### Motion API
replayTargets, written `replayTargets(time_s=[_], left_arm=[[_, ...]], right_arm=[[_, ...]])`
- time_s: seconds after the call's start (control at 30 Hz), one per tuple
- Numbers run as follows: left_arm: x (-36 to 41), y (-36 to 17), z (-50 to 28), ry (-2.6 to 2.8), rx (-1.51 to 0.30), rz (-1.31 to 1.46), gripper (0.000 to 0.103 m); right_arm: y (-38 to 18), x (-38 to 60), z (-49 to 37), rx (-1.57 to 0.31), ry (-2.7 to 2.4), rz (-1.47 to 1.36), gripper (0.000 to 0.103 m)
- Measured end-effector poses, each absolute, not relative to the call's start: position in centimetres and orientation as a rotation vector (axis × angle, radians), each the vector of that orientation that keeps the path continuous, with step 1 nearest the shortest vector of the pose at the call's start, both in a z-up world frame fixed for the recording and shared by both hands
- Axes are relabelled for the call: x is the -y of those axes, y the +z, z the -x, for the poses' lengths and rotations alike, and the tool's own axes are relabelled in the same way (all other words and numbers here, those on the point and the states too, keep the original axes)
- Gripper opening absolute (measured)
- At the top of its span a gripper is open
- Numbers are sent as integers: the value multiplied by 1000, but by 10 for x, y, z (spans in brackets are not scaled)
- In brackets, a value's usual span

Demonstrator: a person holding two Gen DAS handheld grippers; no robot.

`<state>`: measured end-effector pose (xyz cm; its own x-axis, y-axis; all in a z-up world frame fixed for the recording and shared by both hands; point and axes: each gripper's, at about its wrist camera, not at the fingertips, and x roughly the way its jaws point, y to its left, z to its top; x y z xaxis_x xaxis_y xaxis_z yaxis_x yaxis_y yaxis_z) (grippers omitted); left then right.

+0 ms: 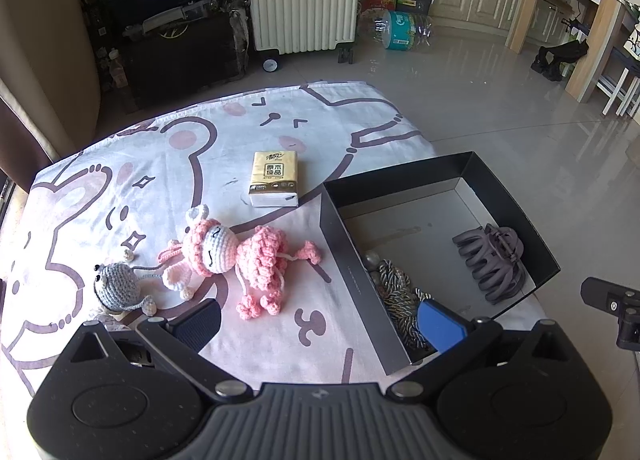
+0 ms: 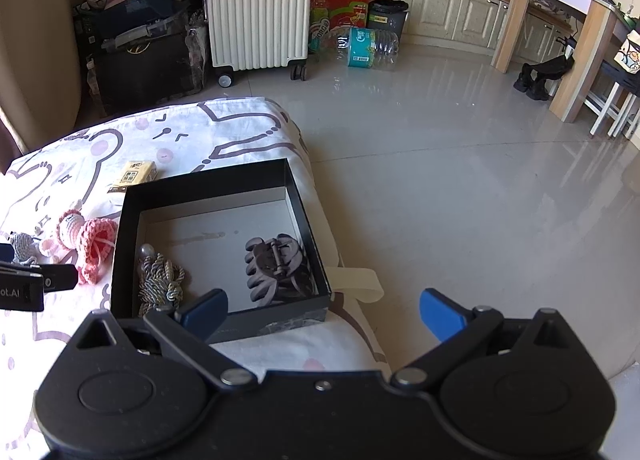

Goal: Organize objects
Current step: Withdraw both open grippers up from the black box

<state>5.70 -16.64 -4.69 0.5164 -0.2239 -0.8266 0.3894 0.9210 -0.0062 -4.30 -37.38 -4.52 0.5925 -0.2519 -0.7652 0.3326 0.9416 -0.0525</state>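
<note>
A: Both sets of fingers gape wide and hold nothing: the left gripper (image 1: 320,324) straddles the black cardboard box's (image 1: 352,260) near wall, and the right gripper (image 2: 320,312) hangs over its 5 o'clock corner.

B: Still outside the box are the pink crocheted doll (image 1: 236,256), the grey crocheted mouse (image 1: 116,280) at its 9 o'clock, and the yellow tissue pack (image 1: 275,179) at 12.

A: The risks, I'd judge: a finger clipping the box wall and shoving the box off the cloth-covered table (image 1: 140,188), or the doll's dangling cords snagging.

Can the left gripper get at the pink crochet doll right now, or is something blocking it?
Probably yes. The left gripper is open and empty, and the pink crochet doll lies in the open on the sheet just ahead, left of the black box, nothing over it.
</note>
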Motion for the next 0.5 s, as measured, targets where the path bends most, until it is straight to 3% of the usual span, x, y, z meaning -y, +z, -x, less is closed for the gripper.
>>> replayTargets(time_s=[0.5], left_arm=[[128,-47,-78,-265,-950,-169,103]], right_arm=[[-45,354,10,-856,-260,-88,103]])
